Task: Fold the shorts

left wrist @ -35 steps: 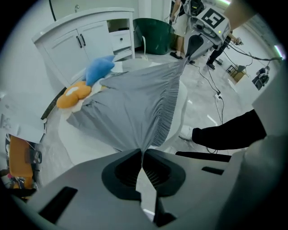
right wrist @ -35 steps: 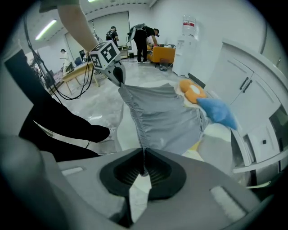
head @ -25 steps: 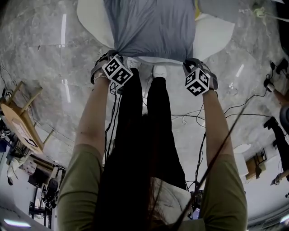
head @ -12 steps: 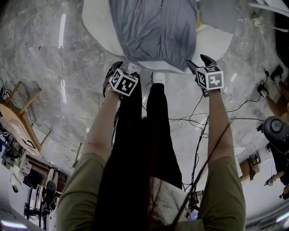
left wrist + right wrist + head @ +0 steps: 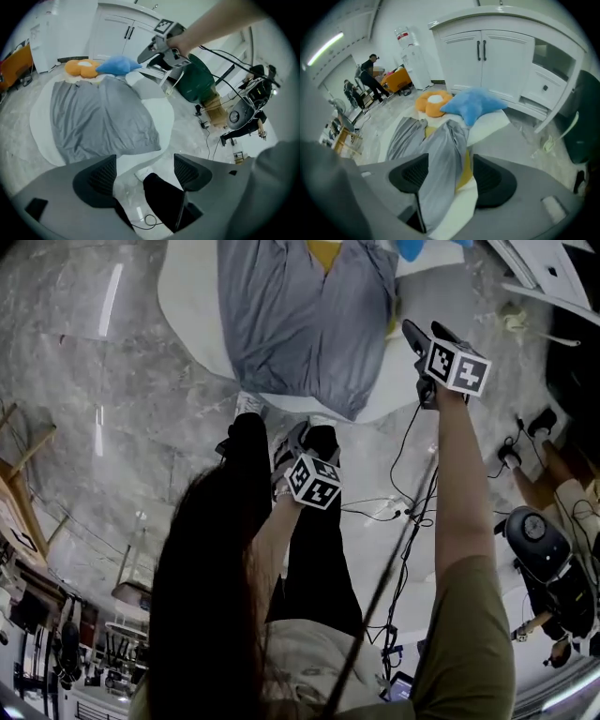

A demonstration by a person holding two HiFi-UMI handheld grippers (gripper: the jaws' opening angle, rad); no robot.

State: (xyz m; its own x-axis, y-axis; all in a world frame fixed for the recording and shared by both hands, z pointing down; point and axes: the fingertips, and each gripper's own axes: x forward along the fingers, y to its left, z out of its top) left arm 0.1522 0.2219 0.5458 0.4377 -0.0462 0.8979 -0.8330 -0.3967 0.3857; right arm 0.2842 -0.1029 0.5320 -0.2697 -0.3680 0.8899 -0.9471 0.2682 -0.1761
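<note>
Ahead of the left gripper [image 5: 144,173], past its jaws, the grey shorts [image 5: 101,119] lie flat on a white pad [image 5: 161,112]. Its jaws have just been opening and stand apart on nothing; only floor [image 5: 190,140] and a black leg [image 5: 164,199] show between them. The right gripper [image 5: 452,178] hangs over the shorts' edge. Its jaws have likewise just been opening, and the cloth shows between them unpinched.

Left tool [image 5: 143,174], right tool [image 5: 447,176], newly agape
</note>
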